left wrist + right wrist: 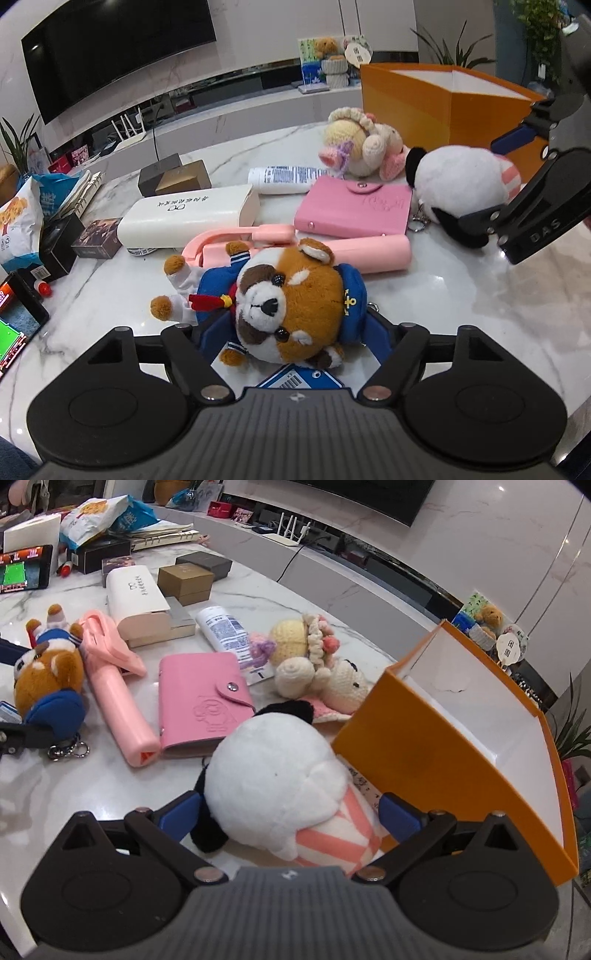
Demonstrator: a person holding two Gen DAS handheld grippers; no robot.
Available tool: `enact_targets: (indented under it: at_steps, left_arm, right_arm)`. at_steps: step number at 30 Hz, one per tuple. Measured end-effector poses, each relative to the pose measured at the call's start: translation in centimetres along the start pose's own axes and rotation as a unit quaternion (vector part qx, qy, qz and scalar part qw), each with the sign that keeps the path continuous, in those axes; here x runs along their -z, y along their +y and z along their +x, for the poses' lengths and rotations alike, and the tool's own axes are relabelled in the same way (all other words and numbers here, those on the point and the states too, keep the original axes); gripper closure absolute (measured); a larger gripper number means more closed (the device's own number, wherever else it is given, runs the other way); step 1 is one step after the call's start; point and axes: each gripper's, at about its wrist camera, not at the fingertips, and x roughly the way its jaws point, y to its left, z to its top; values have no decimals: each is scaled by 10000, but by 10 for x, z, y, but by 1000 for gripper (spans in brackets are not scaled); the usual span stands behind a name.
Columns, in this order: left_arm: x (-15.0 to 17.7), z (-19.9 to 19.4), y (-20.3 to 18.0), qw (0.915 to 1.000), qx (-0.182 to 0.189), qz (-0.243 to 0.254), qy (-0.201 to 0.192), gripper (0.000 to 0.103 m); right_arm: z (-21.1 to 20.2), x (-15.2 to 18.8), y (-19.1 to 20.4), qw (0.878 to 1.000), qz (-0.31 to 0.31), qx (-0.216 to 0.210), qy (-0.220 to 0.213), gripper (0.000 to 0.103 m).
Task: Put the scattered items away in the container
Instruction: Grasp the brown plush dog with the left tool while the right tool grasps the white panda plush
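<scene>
A brown-and-white sailor dog plush (291, 295) lies on the marble table, and my left gripper (293, 338) is shut on it, a blue finger pressed against each side. At the right a white panda plush (273, 775) in pink stripes lies against the orange box (424, 760). My right gripper (290, 808) stands open and wide, one blue finger on each side of the panda. Between the two plushes lie a pink wallet (203, 705), a pink stick handle (118, 701), a crocheted doll (314, 664) and a white tube (225, 627).
The orange box (406, 99) is open-topped and white inside. A white case (188, 218), small brown boxes (173, 181), snack bags (22, 221) and a lit screen (14, 325) crowd the table's left. A price tag (299, 380) lies under the dog.
</scene>
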Motion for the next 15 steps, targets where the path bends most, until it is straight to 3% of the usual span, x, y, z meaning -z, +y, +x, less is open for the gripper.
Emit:
enact_targets:
  at_steps: [7, 15]
  left_arm:
    - [4, -4, 6, 9998, 170, -57, -108, 23]
    - [3, 2, -1, 9998, 59, 167, -40, 21]
  right_arm:
    - [0, 0, 2, 9998, 164, 72, 58, 0]
    - [7, 1, 12, 9994, -256, 242, -38, 0]
